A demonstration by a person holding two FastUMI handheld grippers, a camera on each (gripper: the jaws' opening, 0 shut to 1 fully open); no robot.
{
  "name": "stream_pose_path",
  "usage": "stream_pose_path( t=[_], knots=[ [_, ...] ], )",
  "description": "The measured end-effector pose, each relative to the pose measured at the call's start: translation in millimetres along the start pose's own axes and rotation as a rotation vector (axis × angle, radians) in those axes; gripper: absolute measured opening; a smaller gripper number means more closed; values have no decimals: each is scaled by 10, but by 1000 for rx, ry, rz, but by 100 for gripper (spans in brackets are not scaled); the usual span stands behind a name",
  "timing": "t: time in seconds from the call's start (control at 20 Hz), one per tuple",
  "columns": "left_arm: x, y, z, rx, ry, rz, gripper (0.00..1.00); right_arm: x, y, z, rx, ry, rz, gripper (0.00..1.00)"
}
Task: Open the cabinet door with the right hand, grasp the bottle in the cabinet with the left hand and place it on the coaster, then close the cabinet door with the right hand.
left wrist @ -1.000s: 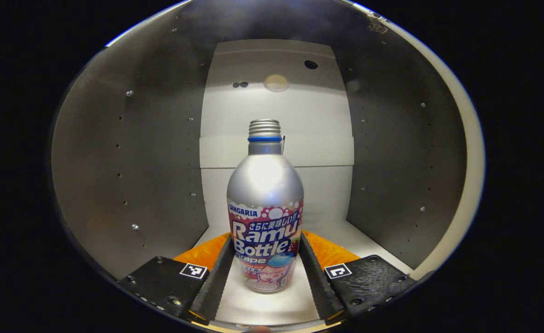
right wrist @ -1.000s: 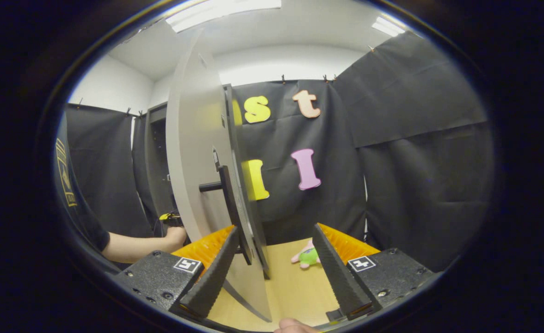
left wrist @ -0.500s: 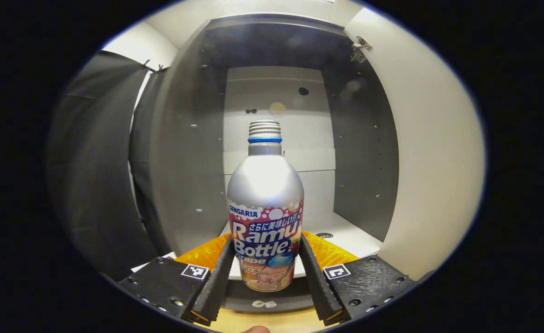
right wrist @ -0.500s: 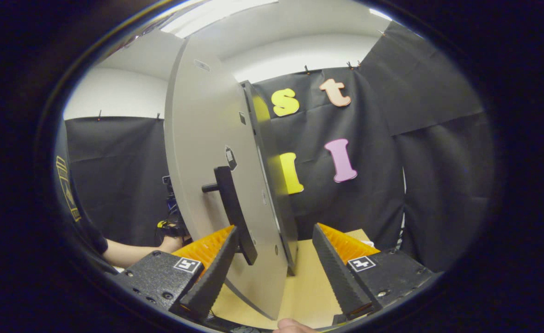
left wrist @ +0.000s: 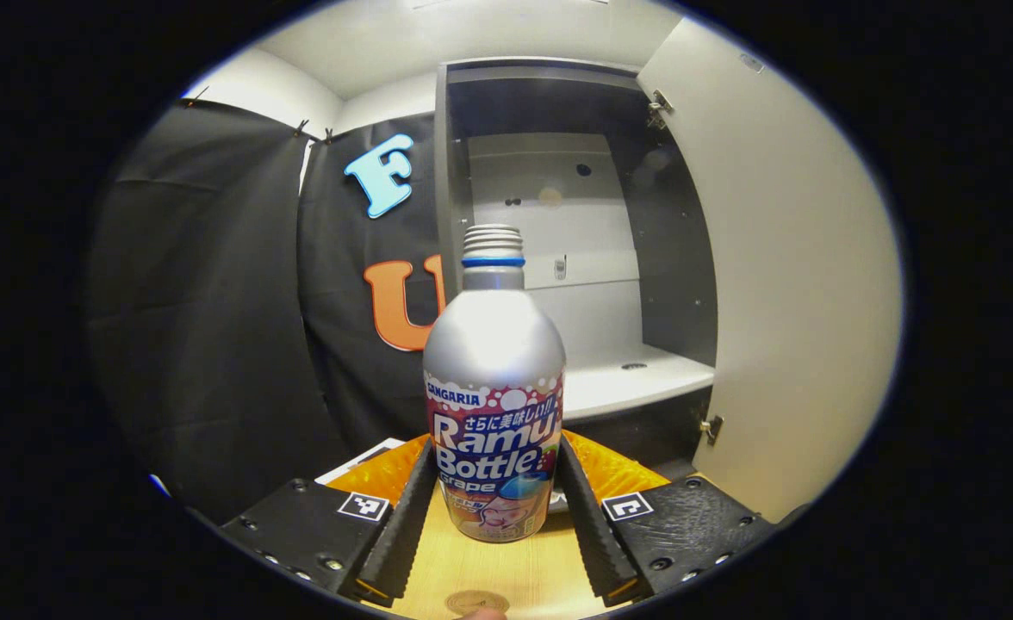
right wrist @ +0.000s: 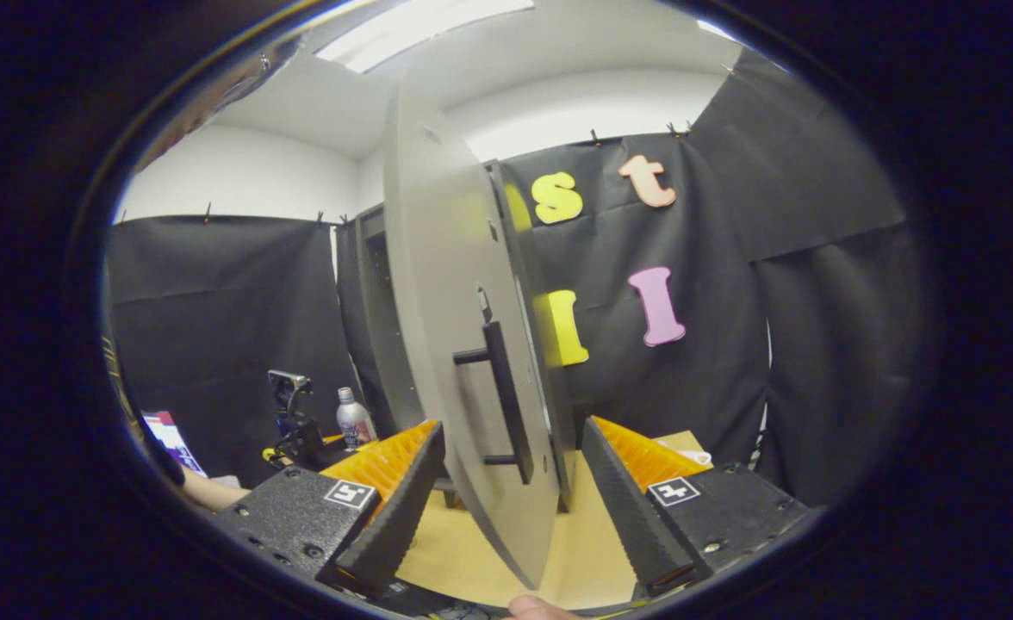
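Observation:
A silver bottle with a printed label and a blue neck ring stands upright between the fingers of my left gripper, which is shut on its lower body. It hangs just above the wooden table, in front of the open grey cabinet. A small round coaster lies on the table at the bottom of the left gripper view. My right gripper is open, with the edge of the cabinet door between its spread fingers. The door's dark handle is just ahead. The bottle appears far off at the left.
The swung-out door stands close on the right of the bottle. The cabinet's white shelf is bare. Black cloth walls ring the table. A person's arm is at the lower left of the right gripper view.
My left gripper has pulled the bottle back out of the cabinet and over the table. The right gripper has drawn back a little from the door handle, still open.

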State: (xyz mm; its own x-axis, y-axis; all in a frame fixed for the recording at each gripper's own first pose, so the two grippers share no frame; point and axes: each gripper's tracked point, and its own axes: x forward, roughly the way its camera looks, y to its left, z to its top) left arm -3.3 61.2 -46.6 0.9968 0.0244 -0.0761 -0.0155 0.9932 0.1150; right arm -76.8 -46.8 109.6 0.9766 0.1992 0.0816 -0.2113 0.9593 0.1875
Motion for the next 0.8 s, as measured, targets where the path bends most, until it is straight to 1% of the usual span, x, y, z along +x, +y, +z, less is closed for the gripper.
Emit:
stream_pose_path(
  t=[0.05,0.1,0.15,0.2,0.3,0.35,0.4,0.45,0.5,0.55,0.6,0.65,0.75,0.8],
  knots=[
    [-90,37,-75,-21,-2,-5,75,-45,174,-24,13,6,32,100],
    [-155,61,-157,-44,-9,-11,75,-81,300,-94,25,30,52,100],
    [-188,79,-292,-65,-12,-17,75,-127,370,-181,38,56,55,96],
    [-220,97,-456,-74,-4,-17,75,-162,419,-231,54,67,54,100],
    [-259,146,-799,-96,15,-8,75,-179,515,-426,127,103,50,100],
    [-276,185,-944,-111,12,6,75,-150,586,-585,169,143,63,100],
    [-301,256,-1087,-119,-1,30,75,-166,669,-702,205,183,95,100],
    [-313,304,-1242,-117,-11,46,75,-220,720,-732,219,201,122,100],
    [-311,333,-1453,-110,-2,61,75,-267,687,-734,213,195,114,100],
    [-348,363,-1672,-102,17,71,75,-308,652,-731,201,183,103,96],
    [-384,401,-1883,-97,36,85,75,-319,643,-784,187,188,99,96],
    [-398,430,-2068,-105,57,94,75,-299,640,-918,172,208,97,100],
    [-430,479,-2322,-112,73,109,75,-304,617,-1202,153,268,90,100],
    [-439,527,-2373,-104,71,119,75,-304,626,-1306,173,288,92,100]
  ],
)
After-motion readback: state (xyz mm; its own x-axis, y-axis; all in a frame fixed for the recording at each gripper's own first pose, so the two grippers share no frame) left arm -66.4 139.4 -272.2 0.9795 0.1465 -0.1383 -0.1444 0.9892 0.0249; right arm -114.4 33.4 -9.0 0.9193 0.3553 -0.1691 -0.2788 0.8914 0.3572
